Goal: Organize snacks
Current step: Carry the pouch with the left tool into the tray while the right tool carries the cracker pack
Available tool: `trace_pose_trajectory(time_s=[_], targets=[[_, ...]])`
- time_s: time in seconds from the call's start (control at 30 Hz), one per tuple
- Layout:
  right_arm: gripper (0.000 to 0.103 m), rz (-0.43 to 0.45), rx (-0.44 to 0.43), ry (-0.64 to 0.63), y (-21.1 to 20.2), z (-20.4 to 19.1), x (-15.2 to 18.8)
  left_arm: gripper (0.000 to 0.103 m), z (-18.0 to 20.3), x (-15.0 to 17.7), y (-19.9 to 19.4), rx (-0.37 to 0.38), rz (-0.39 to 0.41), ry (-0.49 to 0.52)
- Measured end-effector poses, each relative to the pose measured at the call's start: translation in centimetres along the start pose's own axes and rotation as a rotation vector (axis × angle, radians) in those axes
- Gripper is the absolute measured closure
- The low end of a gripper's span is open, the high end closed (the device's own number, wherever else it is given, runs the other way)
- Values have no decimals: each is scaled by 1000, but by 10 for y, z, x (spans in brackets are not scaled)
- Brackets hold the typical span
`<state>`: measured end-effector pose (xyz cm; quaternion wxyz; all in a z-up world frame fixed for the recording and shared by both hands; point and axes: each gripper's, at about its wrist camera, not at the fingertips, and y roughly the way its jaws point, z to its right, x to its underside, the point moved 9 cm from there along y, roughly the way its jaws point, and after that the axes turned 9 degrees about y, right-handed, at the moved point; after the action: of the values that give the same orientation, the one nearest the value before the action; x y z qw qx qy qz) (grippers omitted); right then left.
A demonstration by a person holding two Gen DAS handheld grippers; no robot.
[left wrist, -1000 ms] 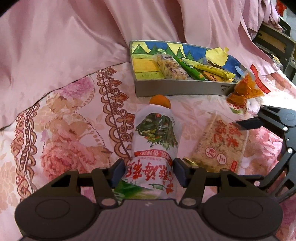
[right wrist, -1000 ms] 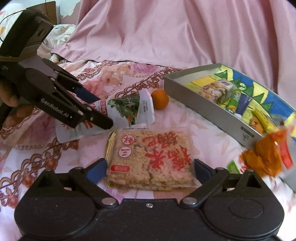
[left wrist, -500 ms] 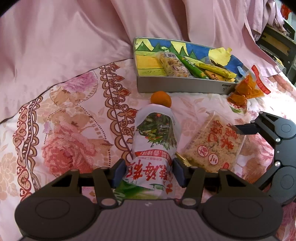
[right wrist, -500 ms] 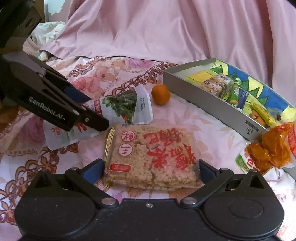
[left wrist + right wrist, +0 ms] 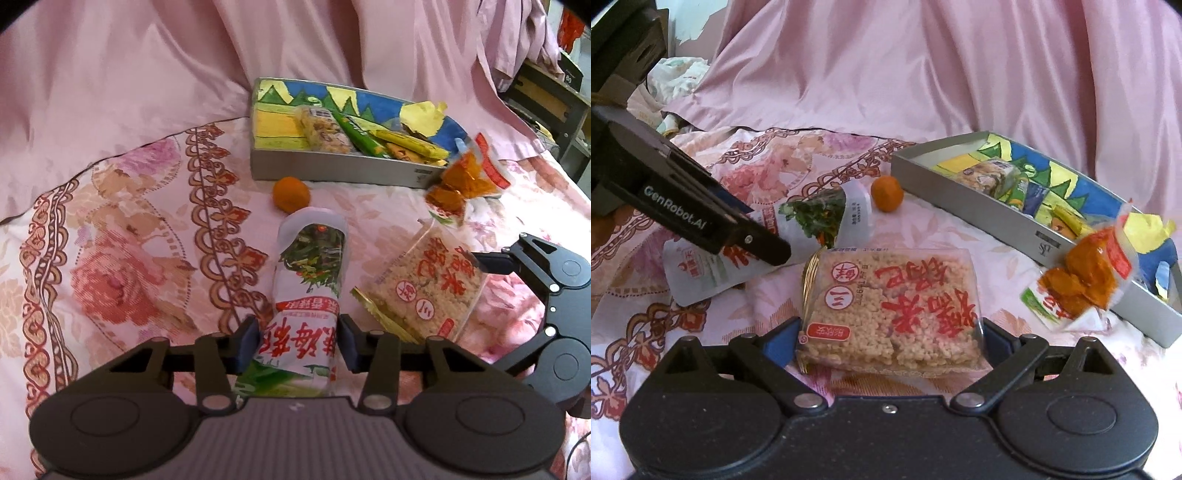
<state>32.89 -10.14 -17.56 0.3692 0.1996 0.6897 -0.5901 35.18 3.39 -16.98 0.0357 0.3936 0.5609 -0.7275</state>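
left gripper (image 5: 300,341) closing on seaweed pouch (image 5: 309,280), long axis pointing away toward tray (image 5: 332,170) | right gripper (image 5: 890,341) wide, straddling rice-cracker pack (image 5: 890,306)

I see a bed covered in a pink floral-patterned sheet (image 5: 122,236). Lying on it are a grey shallow cardboard box with a painted inside (image 5: 332,171), a small round orange fruit (image 5: 290,193), a white seaweed-print snack pouch (image 5: 310,280), a clear pack of puffed-rice cakes (image 5: 890,310) and a crinkled orange snack bag (image 5: 1082,280) against the box.
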Motion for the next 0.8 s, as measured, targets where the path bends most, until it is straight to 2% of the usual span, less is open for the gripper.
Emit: trace_pose_trajectory(time_s=[0.23, 0.43, 0.6, 0.8], targets=[[6, 55, 16, 34, -15, 11, -4, 53, 6, -6, -11, 23, 40, -20], [6, 128, 49, 61, -32, 25, -21, 53, 5, -31, -21, 24, 107, -50], [6, 227, 88, 85, -54, 45, -53, 53, 4, -69, -22, 23, 188, -57], [6, 318, 120, 141, -73, 85, -100, 53, 10, -132, -7, 49, 273, -48]])
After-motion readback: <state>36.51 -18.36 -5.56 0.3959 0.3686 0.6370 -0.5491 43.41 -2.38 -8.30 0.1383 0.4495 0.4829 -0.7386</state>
